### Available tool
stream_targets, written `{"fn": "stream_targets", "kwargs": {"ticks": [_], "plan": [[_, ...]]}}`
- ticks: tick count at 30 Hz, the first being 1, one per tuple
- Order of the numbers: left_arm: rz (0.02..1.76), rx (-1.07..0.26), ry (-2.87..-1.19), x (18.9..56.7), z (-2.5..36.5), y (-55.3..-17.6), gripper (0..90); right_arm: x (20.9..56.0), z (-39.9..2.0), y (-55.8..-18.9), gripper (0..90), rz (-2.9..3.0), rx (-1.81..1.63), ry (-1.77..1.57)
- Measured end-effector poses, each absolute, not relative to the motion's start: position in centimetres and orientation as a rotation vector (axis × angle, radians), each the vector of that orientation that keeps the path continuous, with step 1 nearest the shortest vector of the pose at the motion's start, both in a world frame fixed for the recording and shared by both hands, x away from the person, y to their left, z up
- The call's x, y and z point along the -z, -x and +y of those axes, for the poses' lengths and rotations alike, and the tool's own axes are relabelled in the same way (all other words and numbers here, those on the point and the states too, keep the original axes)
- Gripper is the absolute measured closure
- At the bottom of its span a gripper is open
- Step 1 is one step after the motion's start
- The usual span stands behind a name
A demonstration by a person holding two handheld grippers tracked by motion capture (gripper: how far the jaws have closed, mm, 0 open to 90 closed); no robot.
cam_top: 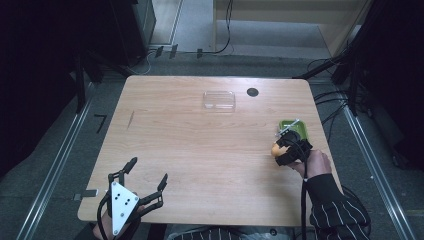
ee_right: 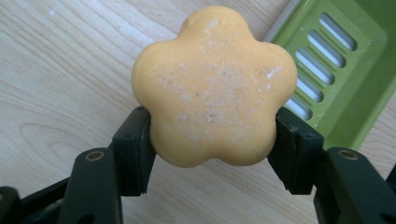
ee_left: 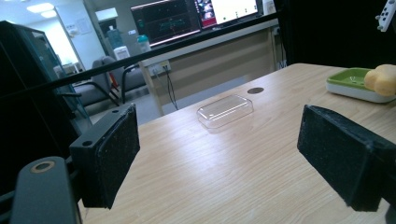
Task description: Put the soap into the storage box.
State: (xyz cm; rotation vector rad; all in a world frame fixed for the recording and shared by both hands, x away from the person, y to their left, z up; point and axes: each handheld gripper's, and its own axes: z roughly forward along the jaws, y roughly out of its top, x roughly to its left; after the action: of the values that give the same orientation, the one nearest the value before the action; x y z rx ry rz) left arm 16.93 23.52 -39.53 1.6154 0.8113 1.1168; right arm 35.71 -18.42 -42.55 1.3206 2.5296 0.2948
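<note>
Right gripper (ee_right: 212, 140) clamps flower-shaped soap (ee_right: 215, 86) by 2 lobes only; could slip, miss green dish (ee_right: 345, 79) at 2 o'clock. Left gripper (ee_left: 219, 154) wide open, empty, above tabletop (cam_top: 200, 150).

Left gripper (ee_left: 217, 158): jaws stand wide apart, nothing between the pads, low over the wooden table (ee_left: 261, 172). Ahead lies a clear plastic lid (ee_left: 225, 110), flat. Far right, a green dish (ee_left: 351, 84) with an orange lump (ee_left: 383, 79), possibly soap, at the frame edge.

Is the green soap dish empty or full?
Empty: the green soap dish shows bare slots; the right tool holds the soap beside it.
</note>
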Motion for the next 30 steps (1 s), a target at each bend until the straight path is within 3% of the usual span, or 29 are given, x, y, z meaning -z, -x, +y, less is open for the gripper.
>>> {"fn": "stream_targets", "kwargs": {"ticks": [30], "plan": [[0.813,-1.117,-1.617,39.5,23.5,-17.0,13.0,41.6,-20.1,-37.6,40.1,2.427,-0.329,-1.382]]}}
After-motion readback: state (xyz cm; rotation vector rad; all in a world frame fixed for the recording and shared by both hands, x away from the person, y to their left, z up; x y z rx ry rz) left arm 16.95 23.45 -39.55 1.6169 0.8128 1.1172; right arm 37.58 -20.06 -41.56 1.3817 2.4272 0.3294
